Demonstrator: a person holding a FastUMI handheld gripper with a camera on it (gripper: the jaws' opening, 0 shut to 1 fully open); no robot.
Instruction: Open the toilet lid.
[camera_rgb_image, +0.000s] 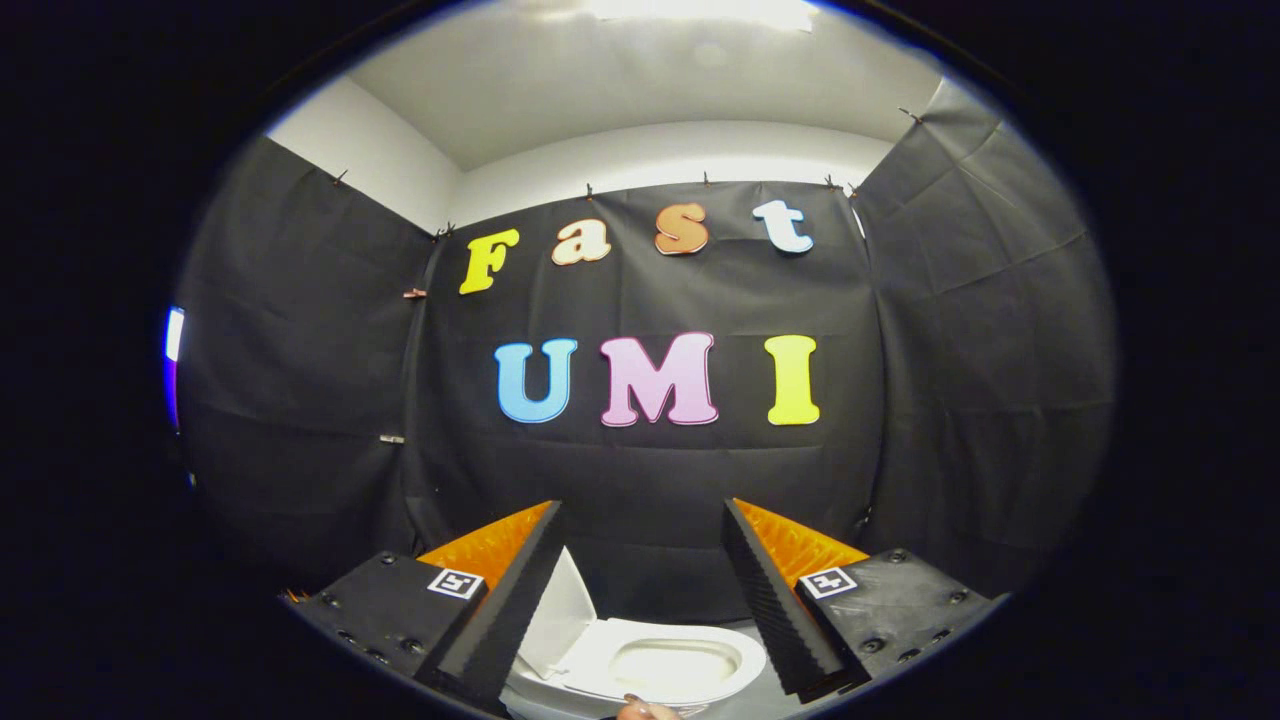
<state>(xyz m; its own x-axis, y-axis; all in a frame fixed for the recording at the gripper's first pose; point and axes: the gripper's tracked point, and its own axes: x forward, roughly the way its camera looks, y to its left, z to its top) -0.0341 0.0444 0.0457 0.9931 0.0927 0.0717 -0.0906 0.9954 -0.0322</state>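
Observation:
A white toilet (690, 668) sits low below and beyond my fingers, seen through the gap between them. Its lid (560, 620) stands raised and tilted up on the left side, next to my left finger, and the seat ring and bowl (672, 668) lie uncovered. My gripper (640, 520) is open, its two fingers spread wide and held well above the toilet with nothing between them. A fingertip of a person (640, 711) shows just below the bowl's near rim.
Black cloth walls (650, 470) close the booth straight ahead and on both sides. A white wall and ceiling (640, 110) rise above the cloth. Grey floor (740, 695) lies around the toilet.

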